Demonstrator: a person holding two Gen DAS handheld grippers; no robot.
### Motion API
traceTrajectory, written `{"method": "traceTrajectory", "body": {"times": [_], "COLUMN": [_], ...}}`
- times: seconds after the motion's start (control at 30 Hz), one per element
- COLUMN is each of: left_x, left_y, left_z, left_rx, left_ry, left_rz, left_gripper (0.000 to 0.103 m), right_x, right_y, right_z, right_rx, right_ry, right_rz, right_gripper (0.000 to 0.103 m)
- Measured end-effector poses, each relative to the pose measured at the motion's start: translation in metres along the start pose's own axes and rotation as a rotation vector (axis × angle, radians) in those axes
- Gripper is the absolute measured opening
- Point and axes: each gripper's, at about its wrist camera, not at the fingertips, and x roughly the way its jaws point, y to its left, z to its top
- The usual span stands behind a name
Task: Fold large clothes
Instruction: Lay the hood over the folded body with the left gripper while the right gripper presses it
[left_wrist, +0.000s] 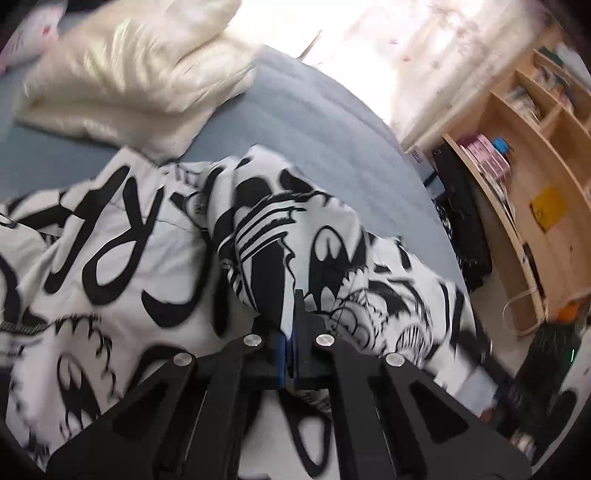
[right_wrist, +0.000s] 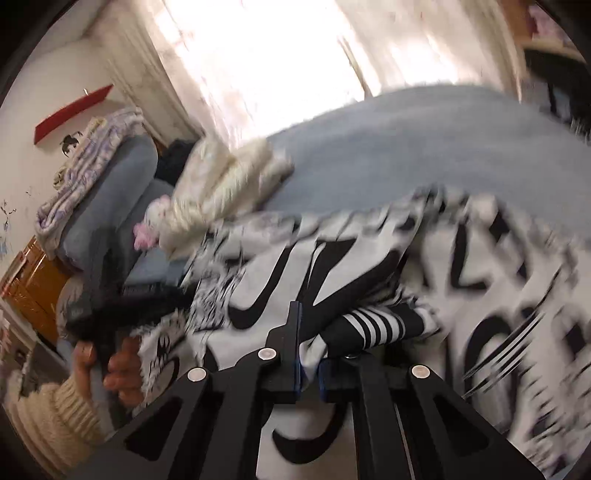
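My left gripper (left_wrist: 293, 306) is clenched on a fold of the black-and-white printed garment (left_wrist: 122, 236), which lies spread over the grey-blue bed (left_wrist: 332, 122). My right gripper (right_wrist: 308, 332) is also clenched on this garment (right_wrist: 480, 295), beside a black cuff with white stripes (right_wrist: 373, 325). Only the left wrist view shows the wooden shelf (left_wrist: 535, 177) next to the bed. Only the right wrist view shows my left hand (right_wrist: 110, 365) in a cream knitted sleeve (right_wrist: 48, 417). Both views show cream bedding (left_wrist: 129, 74).
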Motion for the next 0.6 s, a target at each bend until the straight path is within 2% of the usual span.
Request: {"method": "traceTrajectory", "body": {"times": [0.1,0.2,0.3,0.4,0.47,0.6], "left_x": [-0.015,-0.004,0.020,0.019,0.014,-0.009], "left_y": [-0.027,-0.034,-0.024,-0.029,-0.036,-0.043], "left_z": [-0.021,-0.049,-0.073,-0.082,-0.084,-0.087], "left_rx": [0.088,0.142,0.123,0.142,0.153,0.155], "left_ry": [0.003,0.064,0.138,0.100,0.092,0.048], "left_rz": [0.064,0.157,0.223,0.248,0.259,0.265], "left_gripper": [0.000,0.000,0.002,0.002,0.003,0.005], "right_x": [-0.013,-0.002,0.016,0.016,0.011,-0.008], "right_y": [-0.019,-0.039,-0.049,-0.047,-0.043,-0.033], "right_z": [-0.001,-0.025,-0.064,-0.088,-0.091,-0.093], "right_rx": [0.052,0.118,0.133,0.158,0.161,0.136], "right_ry": [0.008,0.102,0.213,0.215,0.209,0.182], "right_rz": [-0.017,-0.058,-0.147,-0.168,-0.183,-0.244], "right_gripper": [0.005,0.005,0.007,0.010,0.016,0.040]}}
